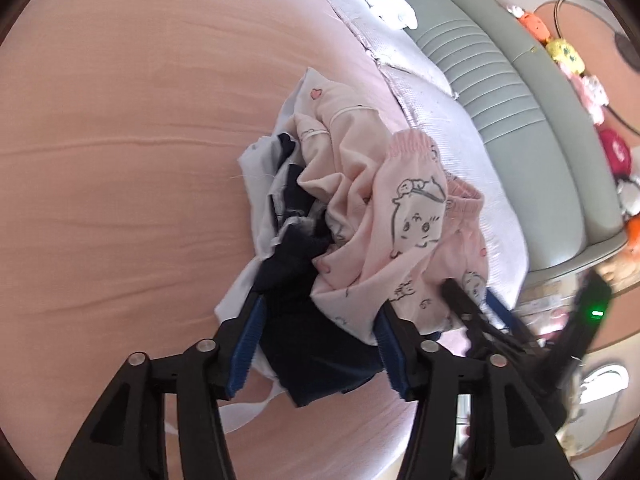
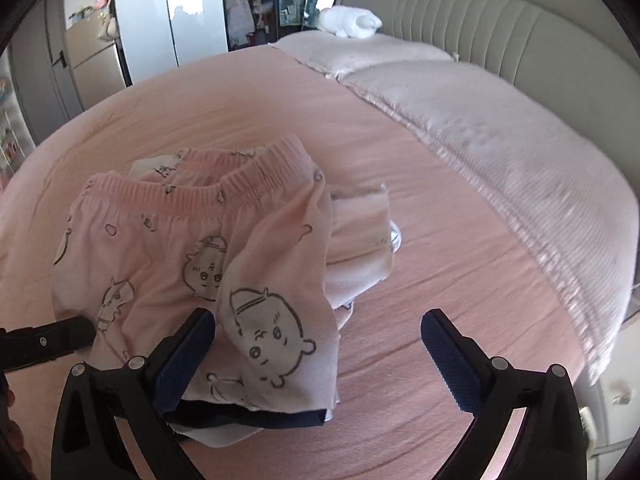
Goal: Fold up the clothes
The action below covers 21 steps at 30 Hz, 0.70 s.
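A heap of clothes [image 1: 340, 208] lies on the bed [image 1: 120, 160], whose sheet is salmon pink. On top is a pair of pink shorts [image 2: 180, 264] with cartoon faces and a ribbed waistband; under and beside them are a navy garment [image 1: 316, 344] and white cloth [image 1: 256, 184].

The left tool [image 1: 316, 336] is spread wide, its blue pads either side of the near edge of the heap, with navy and pink cloth lying between them; neither pad pinches anything. The right tool [image 2: 316, 344] is also spread wide: its left finger [image 2: 184, 356] sits against the hem of the shorts, its right finger [image 2: 452, 364] hangs over bare sheet, well apart from the clothes. In the left view the right tool appears just beside the heap at its right edge.

Behind the heap a pale quilted pillow [image 2: 500, 152] runs along a grey-green ribbed headboard [image 2: 460, 12], and a white plush toy [image 2: 350, 20] rests near the headboard. Coloured plush toys [image 1: 572, 64] line the wall past the headboard
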### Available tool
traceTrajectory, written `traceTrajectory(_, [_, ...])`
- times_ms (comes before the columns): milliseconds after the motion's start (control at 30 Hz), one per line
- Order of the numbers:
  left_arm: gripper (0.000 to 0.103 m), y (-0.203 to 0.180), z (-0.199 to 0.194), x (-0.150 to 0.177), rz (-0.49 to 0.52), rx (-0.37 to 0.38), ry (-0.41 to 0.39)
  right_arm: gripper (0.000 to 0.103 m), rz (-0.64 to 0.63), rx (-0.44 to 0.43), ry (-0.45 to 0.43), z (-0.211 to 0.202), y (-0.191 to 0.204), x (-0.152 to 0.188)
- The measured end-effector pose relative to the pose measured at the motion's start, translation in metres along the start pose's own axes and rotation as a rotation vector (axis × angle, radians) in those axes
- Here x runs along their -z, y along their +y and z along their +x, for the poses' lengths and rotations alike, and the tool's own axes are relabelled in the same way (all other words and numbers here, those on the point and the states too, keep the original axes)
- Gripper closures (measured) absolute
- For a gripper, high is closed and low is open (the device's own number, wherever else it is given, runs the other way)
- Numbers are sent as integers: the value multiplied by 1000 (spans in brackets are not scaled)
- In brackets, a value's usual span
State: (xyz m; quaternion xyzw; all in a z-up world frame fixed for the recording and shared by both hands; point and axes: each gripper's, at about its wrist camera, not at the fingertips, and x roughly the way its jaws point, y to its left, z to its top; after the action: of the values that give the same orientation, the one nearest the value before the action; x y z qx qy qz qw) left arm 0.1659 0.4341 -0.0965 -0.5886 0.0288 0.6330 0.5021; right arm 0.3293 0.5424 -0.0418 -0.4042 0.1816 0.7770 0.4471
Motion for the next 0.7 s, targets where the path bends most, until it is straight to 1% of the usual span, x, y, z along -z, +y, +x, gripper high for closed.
traceTrajectory(33, [24, 1, -2, -3, 15, -28, -6, 0, -32, 16, -17, -8, 5, -1])
traceTrajectory(67, [23, -2, -4, -2, 32, -49, -13, 0, -60, 22, -28, -15, 10, -2])
traceTrajectory(133, [22, -7, -10, 0, 62, -87, -28, 0, -100, 25, -56, -30, 19, -4])
traceTrajectory(200, [22, -11, -19, 2, 86, -110, -50, 0, -129, 30, -92, -45, 29, -4])
traceTrajectory(367, [22, -20, -50, 2, 152, -154, -139, 0, -200, 42, -177, -76, 58, -16])
traceTrajectory(433, [22, -24, -63, 4, 182, -156, -181, 0, -222, 44, -199, -86, 69, -20])
traceTrajectory(500, [21, -26, -76, 8, 212, -141, -208, 0, -234, 34, -207, -97, 78, -20])
traceTrajectory(633, [19, -7, -105, 30, 237, -116, -253, 0, -271, 35, -202, -114, 97, -14])
traceTrajectory(700, [19, -2, -114, 31, 234, -105, -271, 0, -284, 43, -204, -122, 104, -11])
